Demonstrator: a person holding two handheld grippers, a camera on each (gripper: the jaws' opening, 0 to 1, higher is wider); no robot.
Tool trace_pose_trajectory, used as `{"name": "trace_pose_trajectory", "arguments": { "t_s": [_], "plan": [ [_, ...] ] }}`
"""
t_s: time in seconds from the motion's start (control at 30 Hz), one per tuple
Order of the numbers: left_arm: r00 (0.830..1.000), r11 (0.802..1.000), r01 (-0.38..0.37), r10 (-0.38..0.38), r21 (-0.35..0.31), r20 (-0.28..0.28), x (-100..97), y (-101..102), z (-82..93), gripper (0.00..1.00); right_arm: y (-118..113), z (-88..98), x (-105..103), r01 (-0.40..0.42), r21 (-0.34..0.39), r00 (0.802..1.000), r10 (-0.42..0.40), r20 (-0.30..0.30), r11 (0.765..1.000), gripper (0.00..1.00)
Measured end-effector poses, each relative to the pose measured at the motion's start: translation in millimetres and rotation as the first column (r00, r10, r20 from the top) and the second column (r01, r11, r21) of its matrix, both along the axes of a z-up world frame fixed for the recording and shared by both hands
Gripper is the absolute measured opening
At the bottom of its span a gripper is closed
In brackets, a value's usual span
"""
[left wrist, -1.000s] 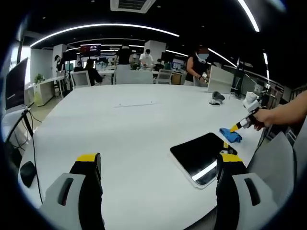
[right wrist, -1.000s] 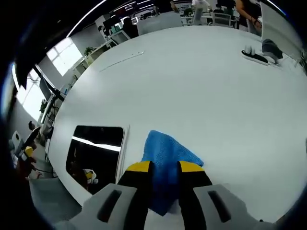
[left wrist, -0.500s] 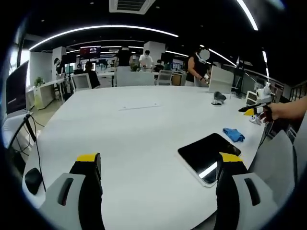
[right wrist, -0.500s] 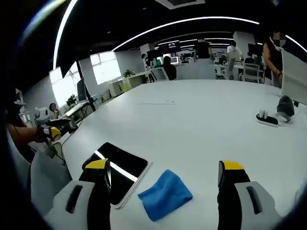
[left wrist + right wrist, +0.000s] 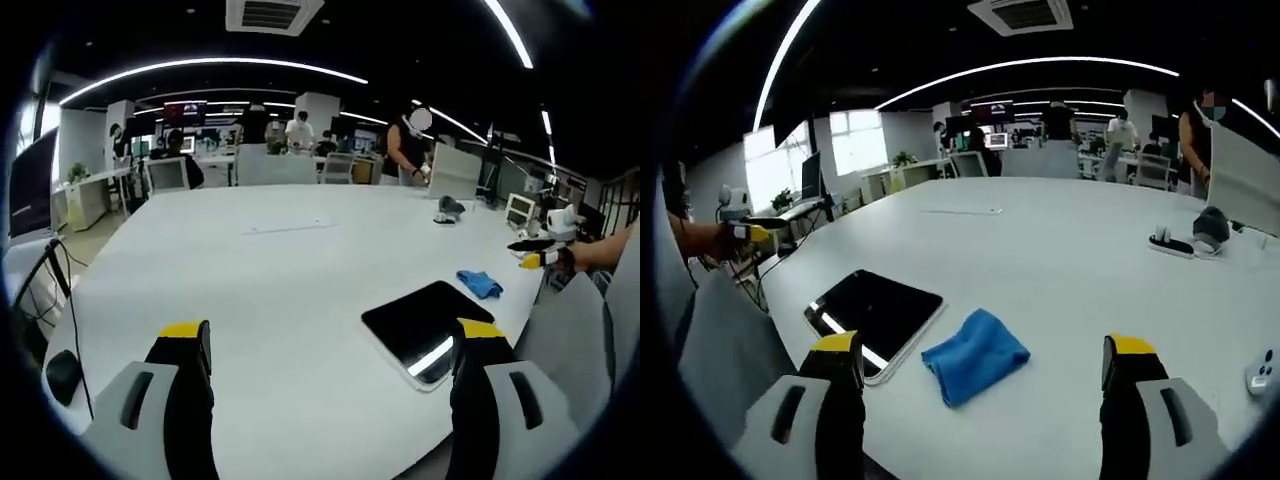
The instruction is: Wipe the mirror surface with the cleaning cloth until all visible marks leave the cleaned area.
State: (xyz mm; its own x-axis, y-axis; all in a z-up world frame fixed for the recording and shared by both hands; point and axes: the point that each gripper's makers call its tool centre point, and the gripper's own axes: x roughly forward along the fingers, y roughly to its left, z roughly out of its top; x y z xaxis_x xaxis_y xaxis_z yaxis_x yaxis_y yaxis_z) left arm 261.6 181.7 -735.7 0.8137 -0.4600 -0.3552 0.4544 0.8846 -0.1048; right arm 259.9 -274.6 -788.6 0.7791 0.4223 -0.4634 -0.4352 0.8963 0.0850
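The white table (image 5: 1060, 260) carries the dark mirror (image 5: 875, 308) flat near its edge, with the crumpled blue cleaning cloth (image 5: 974, 355) just beside it. The left gripper (image 5: 330, 345) and right gripper (image 5: 980, 362) both have jaws spread wide, holding nothing, above the table.

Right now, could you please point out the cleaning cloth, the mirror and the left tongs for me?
cleaning cloth (image 5: 975, 355), right gripper view, middle of the blue fabric.
mirror (image 5: 873, 310), right gripper view, centre of the dark glass.
left tongs (image 5: 330, 345), left gripper view, midway between the yellow tips.
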Motion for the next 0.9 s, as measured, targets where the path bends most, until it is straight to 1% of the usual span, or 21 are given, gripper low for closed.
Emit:
{"name": "trace_pose_trajectory", "arguments": {
  "t_s": [0.03,0.1,0.13,0.17,0.33,0.43,0.53,0.6,0.7,0.77,0.9],
  "plan": [
    [1.000,1.000,0.012,-0.012,0.024,0.001,0.0,-2,-2.0,0.99,-2,-0.7,-1,0.006,0.004,1.000,-0.006,-0.008,1.000,0.98],
    [1.000,0.999,0.026,-0.026,0.039,0.004,0.4,-4,-3.0,0.99,-6,-5.0,-4,0.022,0.020,0.998,-0.021,-0.055,1.000,0.98],
    [0.999,0.999,0.034,-0.034,0.042,0.002,0.3,-5,-3.6,0.99,-7,-5.4,-4,0.027,0.031,0.998,-0.025,-0.060,0.999,0.98],
    [0.999,0.998,0.038,-0.038,0.045,-0.003,0.0,-5,-4.6,0.99,-8,-5.1,-4,0.030,0.040,0.998,-0.028,-0.057,0.999,0.98],
    [0.999,0.998,0.032,-0.032,0.048,-0.012,0.4,-2,-4.8,0.99,-11,-8.3,-6,0.048,0.028,0.996,-0.045,-0.078,0.998,0.99],
    [0.999,0.998,0.030,-0.029,0.064,-0.013,1.8,0,-3.4,0.99,-8,-11.1,-9,0.036,0.025,0.996,-0.034,-0.084,0.999,0.99],
    [1.000,0.998,0.027,-0.027,0.059,-0.005,3.3,1,-0.2,0.99,-5,-15.5,-10,0.025,0.023,0.996,-0.023,-0.090,0.999,0.98],
    [1.000,0.998,0.022,-0.022,0.056,-0.005,3.8,2,0.1,0.99,-2,-20.2,-14,0.012,0.002,0.994,-0.011,-0.108,1.000,0.98],
    [0.999,0.998,0.039,-0.038,0.059,-0.020,1.8,1,-2.3,0.99,1,-24.7,-17,-0.005,-0.001,0.993,0.005,-0.122,1.000,0.99],
    [0.999,0.997,0.044,-0.043,0.065,-0.019,1.8,1,-1.8,0.99,3,-27.2,-18,-0.016,-0.005,0.992,0.016,-0.127,1.000,0.98],
    [1.000,0.998,0.023,-0.022,0.054,-0.017,5.9,6,-0.8,0.99,3,-29.8,-20,-0.004,-0.001,0.991,0.004,-0.134,1.000,0.99]
  ]
}}
